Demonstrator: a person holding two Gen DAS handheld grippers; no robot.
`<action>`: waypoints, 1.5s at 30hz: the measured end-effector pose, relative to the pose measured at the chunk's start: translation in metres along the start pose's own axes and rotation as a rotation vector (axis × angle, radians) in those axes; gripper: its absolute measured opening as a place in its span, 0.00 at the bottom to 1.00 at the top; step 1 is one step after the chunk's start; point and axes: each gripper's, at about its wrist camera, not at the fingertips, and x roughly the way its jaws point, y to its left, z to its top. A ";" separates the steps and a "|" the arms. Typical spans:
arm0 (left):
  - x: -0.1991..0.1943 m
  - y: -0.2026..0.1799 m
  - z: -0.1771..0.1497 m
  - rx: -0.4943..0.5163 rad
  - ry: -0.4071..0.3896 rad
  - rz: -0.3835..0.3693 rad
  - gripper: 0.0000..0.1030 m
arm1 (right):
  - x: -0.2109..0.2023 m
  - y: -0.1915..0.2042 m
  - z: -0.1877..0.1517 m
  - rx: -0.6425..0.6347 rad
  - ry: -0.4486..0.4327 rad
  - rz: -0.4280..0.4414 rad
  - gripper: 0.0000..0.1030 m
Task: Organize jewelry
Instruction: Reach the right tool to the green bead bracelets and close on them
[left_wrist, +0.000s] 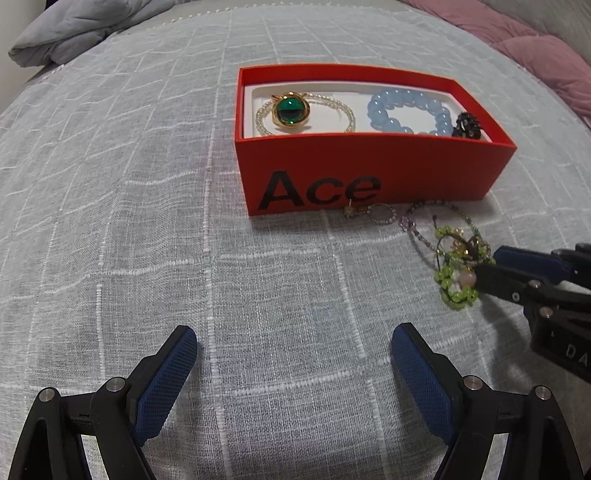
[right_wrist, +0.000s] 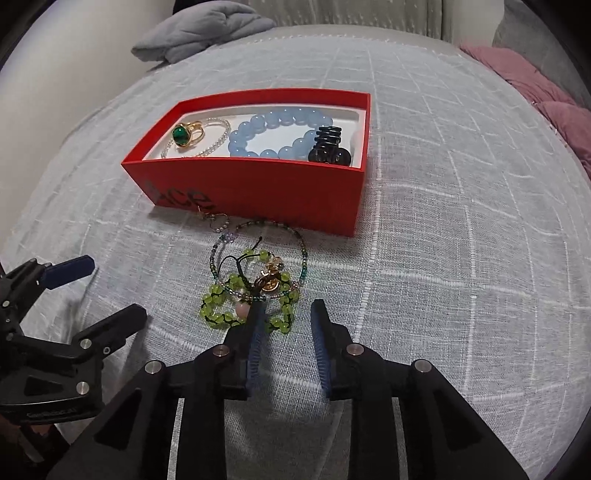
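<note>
Red cardboard box (left_wrist: 369, 173): we keep sorted pieces inside.
Green beaded bracelet (right_wrist: 245, 295): tangled outside on bed, next pick.
Right gripper (right_wrist: 286, 317): narrowly parted, straddling its edge.
Left gripper (left_wrist: 293, 345): wide, empty, waiting.

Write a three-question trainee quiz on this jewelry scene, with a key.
1. True or false: the blue bracelet lies inside the red box.
2. Which piece is nearest the right gripper? A) green ring B) green bead bracelet C) black hair clip
3. Fill in: the left gripper is ____ and holds nothing.

Key: 1 true; 2 B; 3 open.
</note>
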 end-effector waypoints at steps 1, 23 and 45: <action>0.000 0.001 0.001 -0.010 -0.005 -0.003 0.86 | 0.001 0.001 -0.001 -0.009 -0.002 -0.004 0.26; 0.032 -0.032 0.041 -0.264 0.017 -0.304 0.32 | -0.025 -0.035 -0.018 0.044 0.028 0.027 0.00; 0.035 -0.077 0.051 -0.216 -0.087 -0.211 0.00 | -0.032 -0.054 -0.015 0.109 0.004 0.092 0.31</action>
